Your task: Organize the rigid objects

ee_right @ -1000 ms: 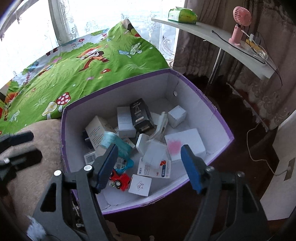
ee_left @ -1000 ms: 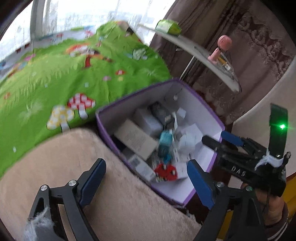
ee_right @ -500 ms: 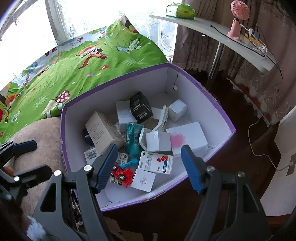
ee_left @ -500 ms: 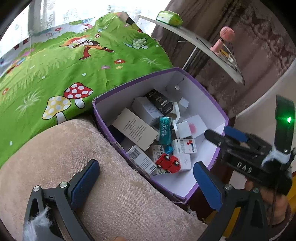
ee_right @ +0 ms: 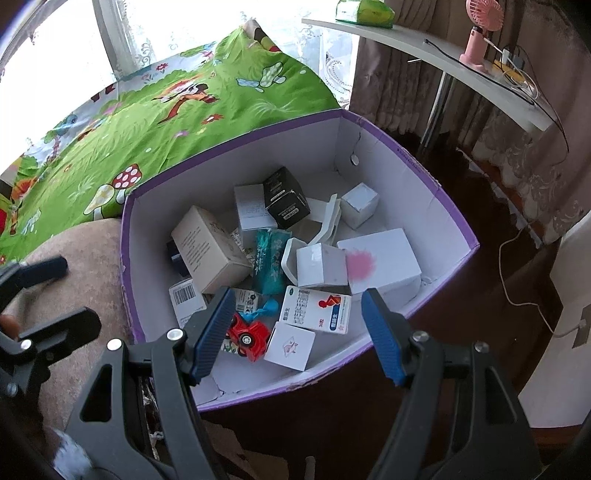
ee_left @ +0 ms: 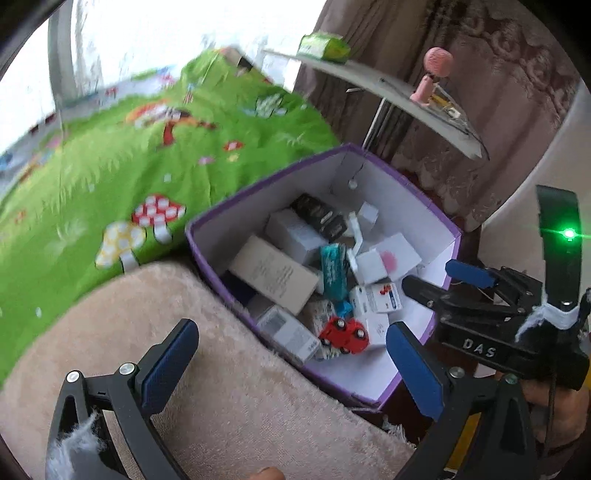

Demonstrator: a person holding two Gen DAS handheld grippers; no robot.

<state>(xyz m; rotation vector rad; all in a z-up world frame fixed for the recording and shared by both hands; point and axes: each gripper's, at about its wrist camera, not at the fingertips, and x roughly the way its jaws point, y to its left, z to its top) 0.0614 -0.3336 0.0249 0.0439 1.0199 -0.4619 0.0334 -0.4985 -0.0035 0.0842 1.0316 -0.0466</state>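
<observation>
My right gripper (ee_right: 297, 334) and left gripper (ee_left: 291, 363) both hung spread and empty; the red toy car (ee_right: 249, 332), near in the purple box (ee_right: 436, 188), looked light, stiff, best pinched across its sides.

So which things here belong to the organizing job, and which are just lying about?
Job: purple box, red toy car, teal packet, black box, medicine carton.
Lying about: pink fan, green pack on the shelf, mushroom blanket.
</observation>
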